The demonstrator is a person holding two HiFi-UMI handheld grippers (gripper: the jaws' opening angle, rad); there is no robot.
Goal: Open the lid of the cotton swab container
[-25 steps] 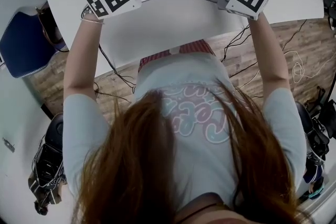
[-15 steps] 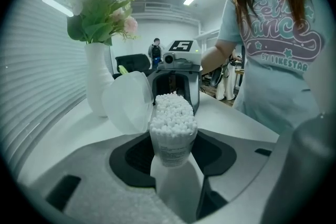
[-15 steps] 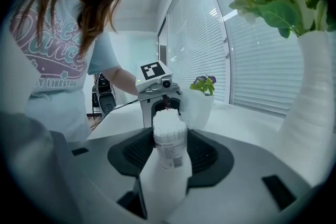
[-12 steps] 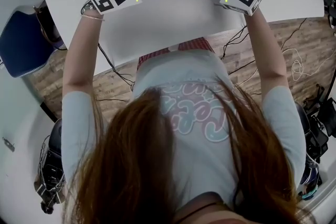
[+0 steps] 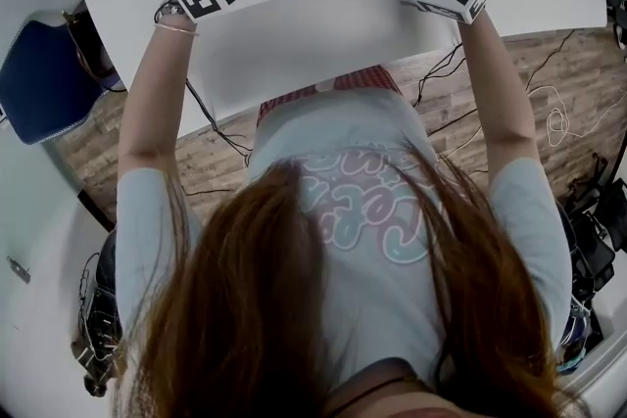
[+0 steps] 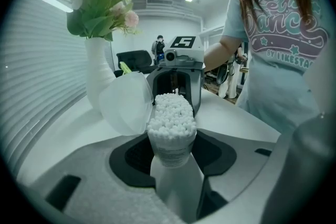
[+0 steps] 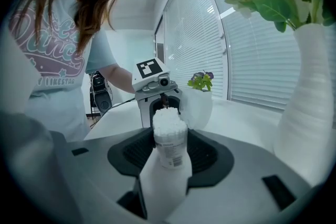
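I read "Dance" in script on the person's T-shirt (image 6: pixel 283 29), upper right of the left gripper view, with "BY LIKESTAR" beneath. Print on the label (image 7: pixel 171 153) of the cotton swab container (image 7: pixel 169 134) is too small for me.

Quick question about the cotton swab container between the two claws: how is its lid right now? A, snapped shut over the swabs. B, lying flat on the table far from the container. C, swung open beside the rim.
C: in the left gripper view the lid stands swung aside next to the rim of the cotton swab container, and the white swab tips show uncovered at its top.
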